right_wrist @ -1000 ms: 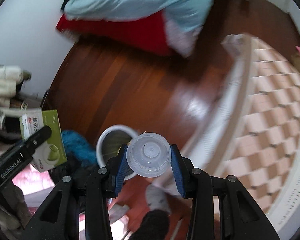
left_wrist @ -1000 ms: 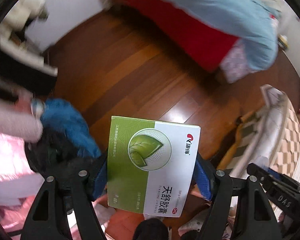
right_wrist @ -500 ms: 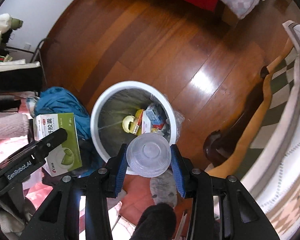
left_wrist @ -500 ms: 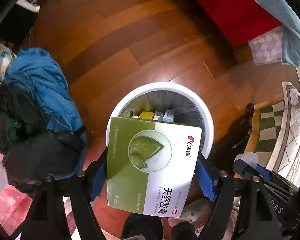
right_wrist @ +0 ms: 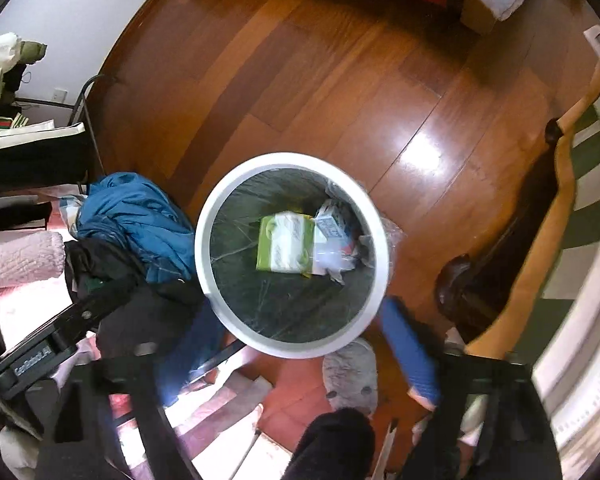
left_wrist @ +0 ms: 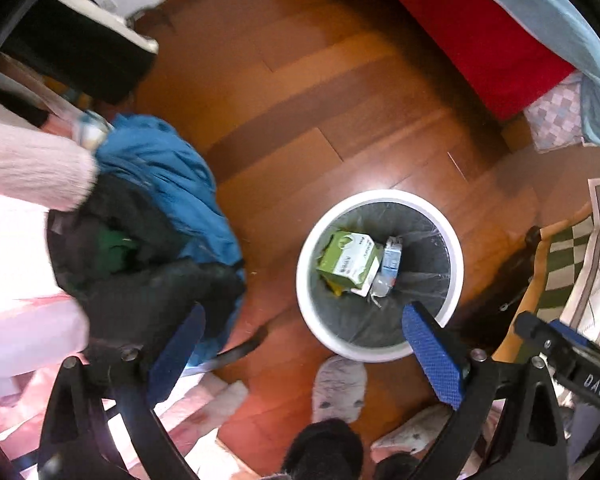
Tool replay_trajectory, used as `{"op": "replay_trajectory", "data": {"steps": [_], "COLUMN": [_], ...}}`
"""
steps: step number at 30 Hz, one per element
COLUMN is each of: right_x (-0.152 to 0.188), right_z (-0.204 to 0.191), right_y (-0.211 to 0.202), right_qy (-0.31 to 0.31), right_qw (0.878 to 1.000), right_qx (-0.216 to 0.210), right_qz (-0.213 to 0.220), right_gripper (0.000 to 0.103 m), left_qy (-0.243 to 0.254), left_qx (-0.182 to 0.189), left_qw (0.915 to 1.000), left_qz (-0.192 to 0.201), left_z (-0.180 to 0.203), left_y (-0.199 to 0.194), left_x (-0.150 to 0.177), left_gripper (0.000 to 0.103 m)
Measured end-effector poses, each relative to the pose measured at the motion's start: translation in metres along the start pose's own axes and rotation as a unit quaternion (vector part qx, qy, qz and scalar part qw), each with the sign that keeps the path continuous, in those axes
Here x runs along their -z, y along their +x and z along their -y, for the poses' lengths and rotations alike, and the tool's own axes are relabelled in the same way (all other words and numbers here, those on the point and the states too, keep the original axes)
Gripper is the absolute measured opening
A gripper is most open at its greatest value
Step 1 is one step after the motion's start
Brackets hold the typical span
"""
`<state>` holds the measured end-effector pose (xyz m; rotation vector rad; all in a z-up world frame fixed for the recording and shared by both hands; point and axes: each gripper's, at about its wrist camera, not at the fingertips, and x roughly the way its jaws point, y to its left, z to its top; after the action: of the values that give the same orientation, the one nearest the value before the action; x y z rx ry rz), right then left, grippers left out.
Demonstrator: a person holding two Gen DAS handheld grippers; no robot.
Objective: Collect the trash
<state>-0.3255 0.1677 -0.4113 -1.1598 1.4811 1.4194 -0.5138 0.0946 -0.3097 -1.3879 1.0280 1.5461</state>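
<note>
the left gripper (left_wrist: 304, 356) is hanging above the wooden floor (left_wrist: 300, 92) with its jaws opening wide and nothing lying between the blue pads (left_wrist: 432, 360). the right gripper (right_wrist: 300, 354) is pointing down over the near rim of the white trash bin (right_wrist: 210, 240), and its jaws are opening too, blurred in the right wrist view, with nothing caught between them. the green and white medicine box (left_wrist: 348, 258) is lying inside the bin, tilted on top of other rubbish, on the dark liner. just beside it a small blue and white carton (left_wrist: 392, 256) is resting against the bin's inner side, and something pale and see-through is sitting below that carton, too blurred to name. a heap of blue and black clothing (right_wrist: 136, 216) is lying on the floor just beside the bin. a grey slipper (left_wrist: 340, 388) is standing at the bin's near edge. a red bed with a light blue cover (left_wrist: 500, 32) is showing at the far side of the room.
</note>
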Motion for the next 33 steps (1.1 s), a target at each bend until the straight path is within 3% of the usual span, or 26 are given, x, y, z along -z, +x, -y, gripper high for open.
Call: {"op": "replay_trajectory", "data": {"steps": [5, 10, 15, 23, 29, 33], "right_x": [0.019, 0.048, 0.079, 0.136, 0.180, 0.203], "right_z": [-0.012, -0.020, -0.024, -0.034, -0.035, -0.035], "right_y": [-0.058, -0.132, -0.237, -0.395, -0.481, -0.517], "right_qy": [-0.016, -0.027, -0.026, -0.049, -0.060, -0.060], "right_qw": [0.998, 0.997, 0.997, 0.995, 0.993, 0.991], "right_qx": [0.057, 0.074, 0.056, 0.018, -0.016, -0.035], "right_qz": [0.013, 0.022, 0.049, 0.086, 0.104, 0.113], "right_gripper": [0.101, 0.102, 0.102, 0.102, 0.102, 0.102], "left_qy": [0.016, 0.032, 0.051, 0.098, 0.101, 0.096], "left_qx": [-0.008, 0.007, 0.043, 0.104, 0.144, 0.170], "left_qw": [0.9998, 0.9989, 0.9963, 0.9854, 0.9786, 0.9747], "left_qz": [0.012, 0.033, 0.055, 0.092, 0.107, 0.109], "left_z": [0.006, 0.017, 0.031, 0.046, 0.041, 0.033], "left_y": [-0.070, -0.153, -0.240, -0.367, -0.419, -0.441], "left_x": [0.021, 0.038, 0.053, 0.086, 0.106, 0.115], "left_gripper": [0.101, 0.101, 0.101, 0.101, 0.101, 0.101]}}
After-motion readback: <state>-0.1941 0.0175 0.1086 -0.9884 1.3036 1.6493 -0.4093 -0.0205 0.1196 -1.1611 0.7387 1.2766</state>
